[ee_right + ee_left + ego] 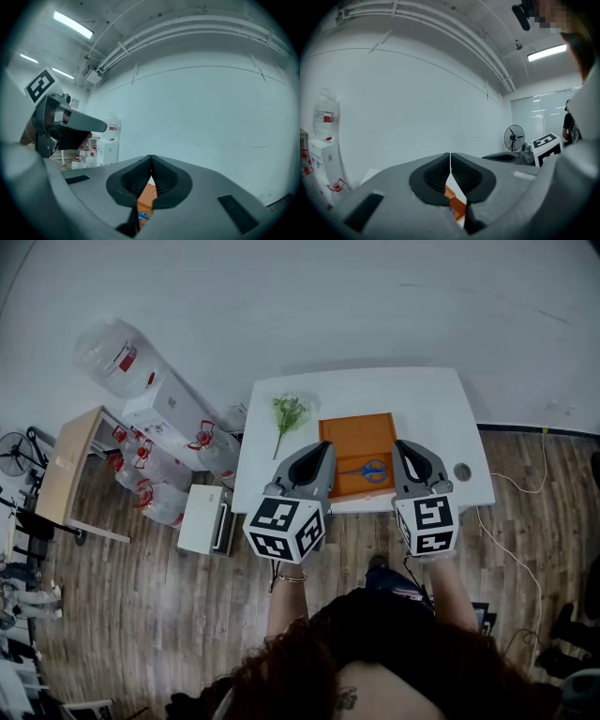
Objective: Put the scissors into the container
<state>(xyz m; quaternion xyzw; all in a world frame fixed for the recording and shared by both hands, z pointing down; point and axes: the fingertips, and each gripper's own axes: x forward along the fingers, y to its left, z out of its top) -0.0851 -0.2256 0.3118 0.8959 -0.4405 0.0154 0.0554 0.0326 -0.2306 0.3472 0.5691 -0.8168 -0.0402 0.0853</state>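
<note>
A: Where are the blue-handled metal scissors being seen?

B: The blue-handled metal scissors (368,470) are being shown lying flat inside the shallow orange rectangular container (354,432), in its near right part, with the handles turned to the container's right side.

A: And what is the container being carried by?

B: It is being carried by the white rectangular worktop (375,390). A sprig of green flowers (289,413) is being seen lying just left of the container. A small round grey object (462,471) is being seen to the container's right, but what it is cannot be told.

A: How are the two tools being held?

B: The left hand-held gripper (323,448) is being held over the container's near left corner, and the right hand-held gripper (403,446) over its near right corner. Neither is being shown touching the scissors.

A: Is anything being gripped?

B: Nothing. In the left gripper view, the jaws of the left hand-held gripper (450,159) are being pressed together with nothing between them, and a strip of the orange container (457,200) is being glimpsed below them. The right hand-held gripper (150,161) is being held closed and empty too, with the container (146,196) and a bit of the blue scissors (143,218) being seen under its jaws.
</note>
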